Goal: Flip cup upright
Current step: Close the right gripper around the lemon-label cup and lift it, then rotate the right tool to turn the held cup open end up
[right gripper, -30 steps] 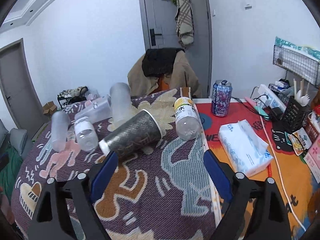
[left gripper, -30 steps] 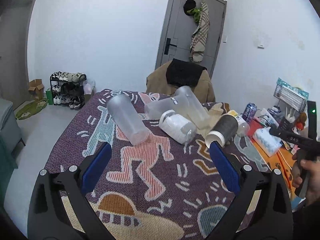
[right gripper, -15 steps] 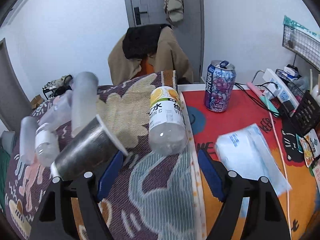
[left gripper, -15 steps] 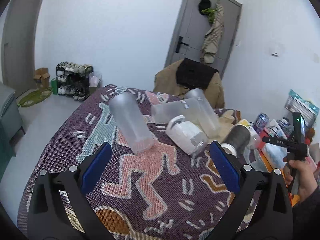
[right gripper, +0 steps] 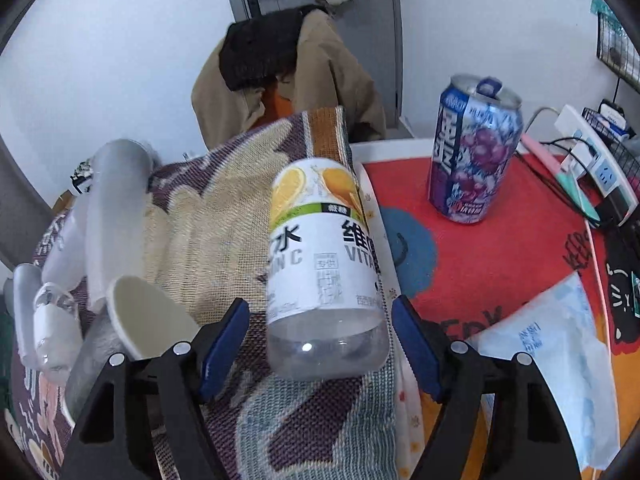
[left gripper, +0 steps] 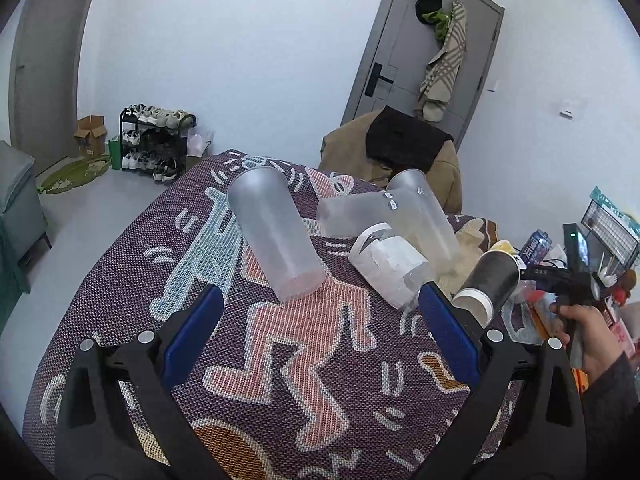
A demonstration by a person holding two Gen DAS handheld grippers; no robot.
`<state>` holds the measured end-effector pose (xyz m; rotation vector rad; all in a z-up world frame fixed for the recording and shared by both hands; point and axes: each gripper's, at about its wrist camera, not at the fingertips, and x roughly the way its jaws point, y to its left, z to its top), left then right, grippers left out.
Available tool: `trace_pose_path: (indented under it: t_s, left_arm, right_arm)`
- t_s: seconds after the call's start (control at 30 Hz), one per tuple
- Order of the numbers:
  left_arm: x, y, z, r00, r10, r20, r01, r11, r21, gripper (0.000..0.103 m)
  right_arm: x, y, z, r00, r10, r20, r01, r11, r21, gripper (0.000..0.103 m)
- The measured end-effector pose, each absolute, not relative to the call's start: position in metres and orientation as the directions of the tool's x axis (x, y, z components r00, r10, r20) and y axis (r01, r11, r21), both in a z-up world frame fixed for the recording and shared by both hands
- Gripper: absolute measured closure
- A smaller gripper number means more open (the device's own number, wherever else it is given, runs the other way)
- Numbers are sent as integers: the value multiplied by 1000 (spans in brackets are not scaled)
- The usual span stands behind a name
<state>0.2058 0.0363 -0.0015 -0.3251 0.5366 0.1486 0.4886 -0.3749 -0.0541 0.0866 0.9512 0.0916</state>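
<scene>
Several cups lie on their sides on the patterned cloth (left gripper: 280,360). A frosted cup (left gripper: 276,236) lies just beyond my open, empty left gripper (left gripper: 320,332). Two more frosted cups (left gripper: 400,212) lie crossed behind a clear bottle with a white label (left gripper: 394,268). A dark paper cup (left gripper: 490,284) with a white rim lies at the right; in the right wrist view its white mouth (right gripper: 148,316) sits beside my left finger. My right gripper (right gripper: 320,336) is open, its fingers on either side of the base of a lying yellow-labelled vitamin bottle (right gripper: 324,256), not closed on it.
A purple drink can (right gripper: 472,152) stands on the red mat (right gripper: 500,248). A tissue pack (right gripper: 552,368) lies at the right, a power strip (right gripper: 592,160) behind it. A chair with a coat (left gripper: 400,152) stands at the table's far edge.
My right gripper has moved forward and right, past the dark paper cup, and now straddles the vitamin bottle. My left gripper has drawn slightly closer to the frosted cup.
</scene>
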Motion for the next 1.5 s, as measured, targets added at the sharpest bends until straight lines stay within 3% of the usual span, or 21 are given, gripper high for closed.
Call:
trace_pose_path:
  t_s: [0.03,0.6,1.0,1.5]
  left_arm:
    - [204,37,-1,851,55,-523,-223,938,-264,6]
    - [167,40,13,871,34,-490,-199,936,-290,6]
    - [135,42,14,870,12,-493,-177,941,-290,6]
    - [106,48,4,854,-9,-520,-163,944,-285,6]
  right_arm:
    - [491,-374,-58,567,108,-817,-40,994,104,41]
    - [408,-381,-7,650,182,-738,-81,982,171,42]
    - [293,-349,13,667,341,-662,-187,937,294,42]
    - [200,-297,-4,642,508,-575,-258,848,462,42]
